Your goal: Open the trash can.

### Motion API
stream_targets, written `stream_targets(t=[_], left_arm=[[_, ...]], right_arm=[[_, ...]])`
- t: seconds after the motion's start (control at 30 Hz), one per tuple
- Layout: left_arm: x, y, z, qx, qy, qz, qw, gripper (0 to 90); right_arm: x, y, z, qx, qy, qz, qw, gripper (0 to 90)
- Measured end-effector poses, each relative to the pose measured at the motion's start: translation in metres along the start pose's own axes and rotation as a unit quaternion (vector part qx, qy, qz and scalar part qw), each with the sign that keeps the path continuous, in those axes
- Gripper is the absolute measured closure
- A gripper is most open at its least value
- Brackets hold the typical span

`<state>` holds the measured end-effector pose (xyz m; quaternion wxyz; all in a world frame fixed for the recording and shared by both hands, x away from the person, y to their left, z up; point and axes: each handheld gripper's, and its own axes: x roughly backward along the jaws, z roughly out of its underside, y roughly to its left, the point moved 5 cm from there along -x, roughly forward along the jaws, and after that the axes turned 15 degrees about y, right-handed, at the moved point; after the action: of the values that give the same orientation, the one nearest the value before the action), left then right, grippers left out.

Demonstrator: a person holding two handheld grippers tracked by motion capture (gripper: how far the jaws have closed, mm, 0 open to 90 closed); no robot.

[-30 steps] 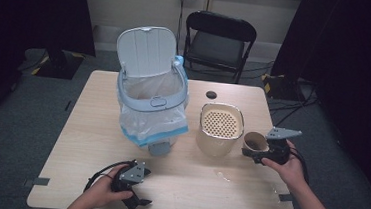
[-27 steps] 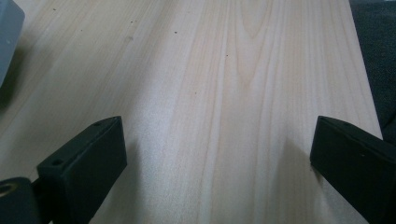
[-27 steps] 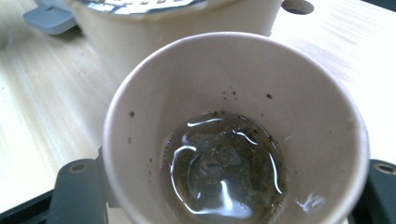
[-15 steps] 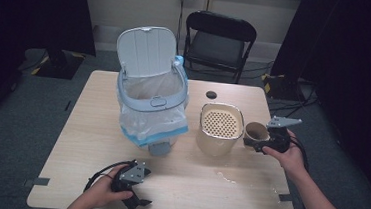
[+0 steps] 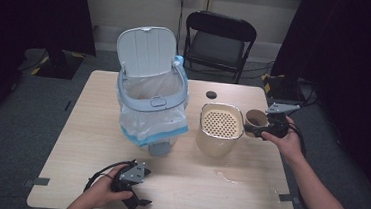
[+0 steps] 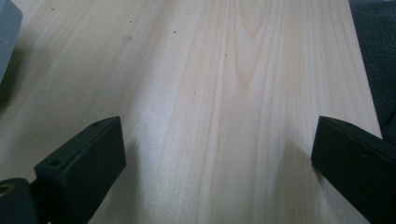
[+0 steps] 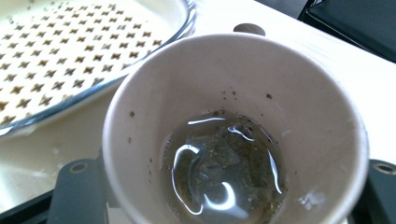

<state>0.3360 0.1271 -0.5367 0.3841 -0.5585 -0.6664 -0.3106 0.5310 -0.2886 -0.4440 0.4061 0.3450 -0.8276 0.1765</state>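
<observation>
My right claw (image 5: 258,128) is clamped on the paper cup (image 7: 233,135), up by the strainer pot (image 5: 220,130) near the table's right edge. Flimsy, sloshy, probably light; I grip low, gently.

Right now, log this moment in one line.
right gripper: shut on paper cup | cup: beside strainer pot | left gripper: open, idle

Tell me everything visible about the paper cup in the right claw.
The paper cup is off-white inside, tan outside, paper by its look. It holds shallow greenish liquid over a soaked tea bag, with dark specks on its inner wall. The right claw grips it beside the strainer container, lifted off the table.
</observation>
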Motion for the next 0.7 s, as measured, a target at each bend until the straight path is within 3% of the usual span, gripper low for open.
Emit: stream_targets(t=[0.43, 0.47, 0.7], left_arm=[[0.000, 0.000, 0.000, 0.000, -0.002, 0.001, 1.0000, 2.4], [0.001, 0.000, 0.001, -0.003, 0.012, 0.001, 0.9999, 1.7], [-0.001, 0.000, -0.001, -0.004, -0.001, 0.002, 1.0000, 1.2]], right_arm=[[0.000, -0.022, -0.030, -0.004, -0.010, 0.019, 0.9997, 27.2], [-0.001, -0.024, -0.032, -0.004, -0.011, 0.021, 0.9997, 27.2], [-0.007, -0.032, -0.045, -0.005, -0.018, 0.026, 0.9995, 27.2]])
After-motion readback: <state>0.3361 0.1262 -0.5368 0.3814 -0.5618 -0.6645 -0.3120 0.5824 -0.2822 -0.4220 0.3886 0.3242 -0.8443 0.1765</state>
